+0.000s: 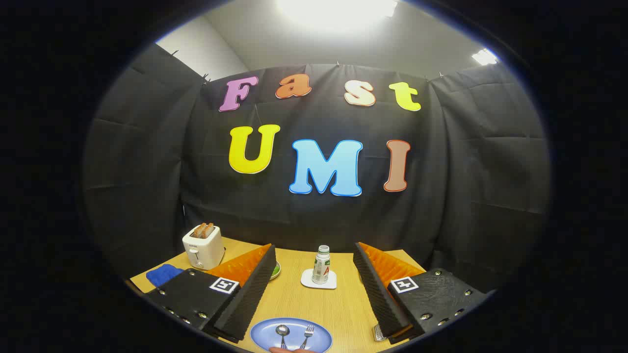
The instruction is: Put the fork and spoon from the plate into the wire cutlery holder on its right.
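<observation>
- Hovering above the near part of the desk (294,299), the hand-held gripper (314,299), fingers (245,299) spread wide and pinching nothing.
- Lying side by side on the blue plate (262,334), the spoon (282,334) on the left and the fork (307,335) on the right, bowl and tines pointing away, handles toward the camera.
- Sits low between the two fingers and nearer than their tips, that plate, apart from both.
- Peeking out at the near end of the two handles, a small pale shape, too cut off to identify.
- Showing as a bit of silvery wire just beside the base of the right finger, the wire cutlery holder (379,333), to the right of the plate and mostly hidden behind that finger.
- Standing upright beyond the plate, between the fingertips, a small bottle (321,265) with a white cap and green label, set on a white coaster (309,281).
- Half hidden behind the left fingertip, something small and green (276,269), touching or just behind it, cannot tell which.
- Resting at the far left corner of the desk, a white toaster (202,246) with two slices of toast (203,229) standing in its slots.
- Lying near the toaster, toward the left edge of the desk, a folded blue cloth (163,274).
</observation>
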Motion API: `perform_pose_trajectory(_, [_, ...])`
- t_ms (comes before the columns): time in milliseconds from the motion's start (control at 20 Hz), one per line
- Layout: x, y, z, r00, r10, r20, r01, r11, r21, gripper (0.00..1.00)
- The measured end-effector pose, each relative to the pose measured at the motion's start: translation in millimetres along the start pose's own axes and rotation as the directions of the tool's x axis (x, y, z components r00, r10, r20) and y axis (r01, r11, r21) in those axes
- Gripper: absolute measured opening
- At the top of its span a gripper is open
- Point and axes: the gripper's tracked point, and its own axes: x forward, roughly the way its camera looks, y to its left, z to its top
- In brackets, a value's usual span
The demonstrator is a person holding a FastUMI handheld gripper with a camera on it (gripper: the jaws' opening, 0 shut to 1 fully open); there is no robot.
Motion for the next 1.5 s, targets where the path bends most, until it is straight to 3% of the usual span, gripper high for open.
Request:
perform_pose_trajectory(850, [0,0,0,1.0,0.001,-0.008,-0.001,1.0,0.004,0.96])
perform_pose_trajectory(1250, [2,-2,-23,0.996,0.012,-0.094,-0.013,1.0,-0.014,0.97])
perform_pose_trajectory(1500, [7,3,-57,0.978,0.035,-0.206,-0.036,0.999,0.002,0.97])
